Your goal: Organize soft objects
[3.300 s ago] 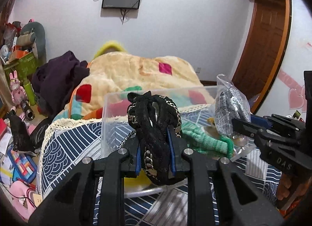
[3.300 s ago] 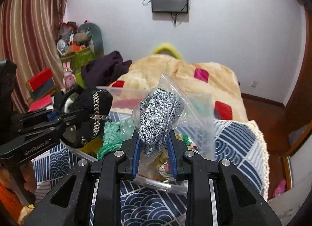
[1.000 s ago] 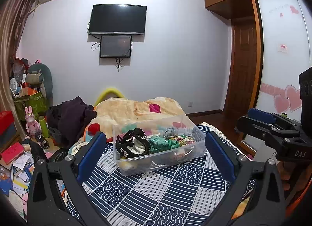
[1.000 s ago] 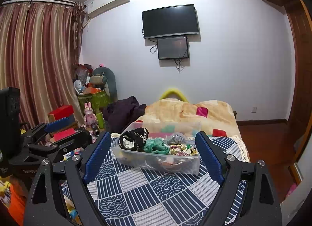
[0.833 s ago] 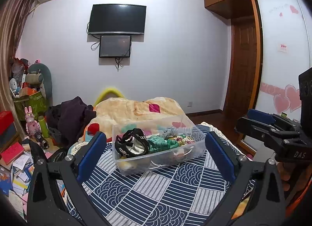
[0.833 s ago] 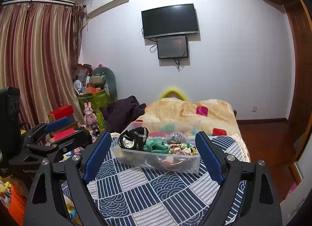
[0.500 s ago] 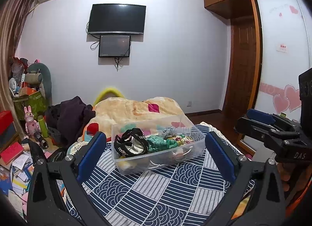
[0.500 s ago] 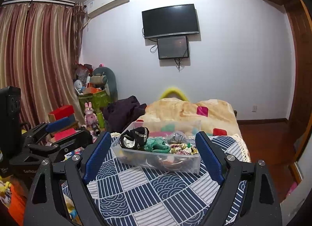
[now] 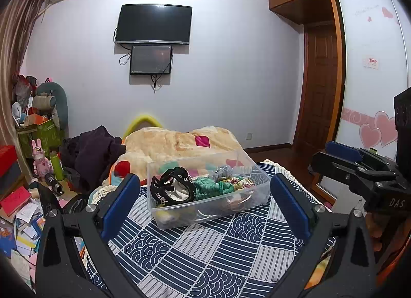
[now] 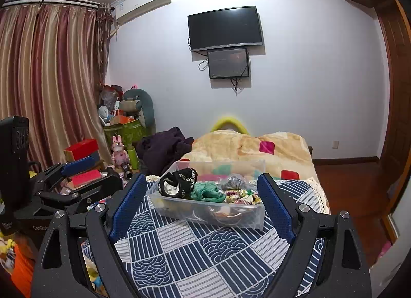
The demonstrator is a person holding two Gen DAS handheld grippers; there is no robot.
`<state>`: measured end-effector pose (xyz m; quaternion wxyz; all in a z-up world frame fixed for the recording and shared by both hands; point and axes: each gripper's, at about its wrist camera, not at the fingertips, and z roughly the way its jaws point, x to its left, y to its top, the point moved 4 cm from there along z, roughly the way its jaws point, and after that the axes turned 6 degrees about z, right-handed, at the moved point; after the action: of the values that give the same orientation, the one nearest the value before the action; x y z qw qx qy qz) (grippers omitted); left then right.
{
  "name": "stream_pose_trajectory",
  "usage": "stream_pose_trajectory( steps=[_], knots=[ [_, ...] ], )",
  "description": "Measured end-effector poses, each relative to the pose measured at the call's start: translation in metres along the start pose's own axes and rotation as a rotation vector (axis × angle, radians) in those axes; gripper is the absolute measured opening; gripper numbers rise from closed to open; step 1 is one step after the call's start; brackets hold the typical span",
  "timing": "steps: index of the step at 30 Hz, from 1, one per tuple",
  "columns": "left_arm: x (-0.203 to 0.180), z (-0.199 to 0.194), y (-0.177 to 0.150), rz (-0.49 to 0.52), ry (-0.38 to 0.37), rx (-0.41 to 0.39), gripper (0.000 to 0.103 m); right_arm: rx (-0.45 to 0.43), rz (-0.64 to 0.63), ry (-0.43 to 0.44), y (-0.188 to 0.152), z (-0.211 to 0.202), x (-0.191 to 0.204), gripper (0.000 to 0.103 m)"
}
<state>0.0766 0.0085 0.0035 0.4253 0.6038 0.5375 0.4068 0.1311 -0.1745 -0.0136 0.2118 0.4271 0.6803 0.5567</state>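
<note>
Your left hand-held gripper (image 9: 205, 208) and right hand-held gripper (image 10: 200, 208) both gape empty, with the clear bin (image 9: 205, 210) straight ahead, its long axis crosswise, equally near both.

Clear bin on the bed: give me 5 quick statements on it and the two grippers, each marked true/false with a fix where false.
1. The clear bin sits on the blue patterned cover. True.
2. The left gripper is shut on a black item. False: its jaws stand wide open and hold nothing.
3. The black chain-trimmed item lies inside the bin, at its left end. True.
4. The green knit piece lies on the cover outside the bin. False: it is in the bin, beside the black item.
5. The right gripper is open and empty. True.
</note>
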Motion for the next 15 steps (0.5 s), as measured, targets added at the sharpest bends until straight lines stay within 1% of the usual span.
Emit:
stream_pose_trajectory(
  steps=[8, 15],
  knots=[
    [-0.0001, -0.001, -0.0016, 0.001, -0.001, -0.001, 0.103, 0.001, 0.001, 0.0, 0.0004, -0.0007, 0.0004, 0.087],
    [0.0001, -0.0028, -0.0004, -0.008, -0.02, -0.01, 0.103, 0.002, 0.0, 0.001, 0.0005, 0.0, -0.0003, 0.087]
  ],
)
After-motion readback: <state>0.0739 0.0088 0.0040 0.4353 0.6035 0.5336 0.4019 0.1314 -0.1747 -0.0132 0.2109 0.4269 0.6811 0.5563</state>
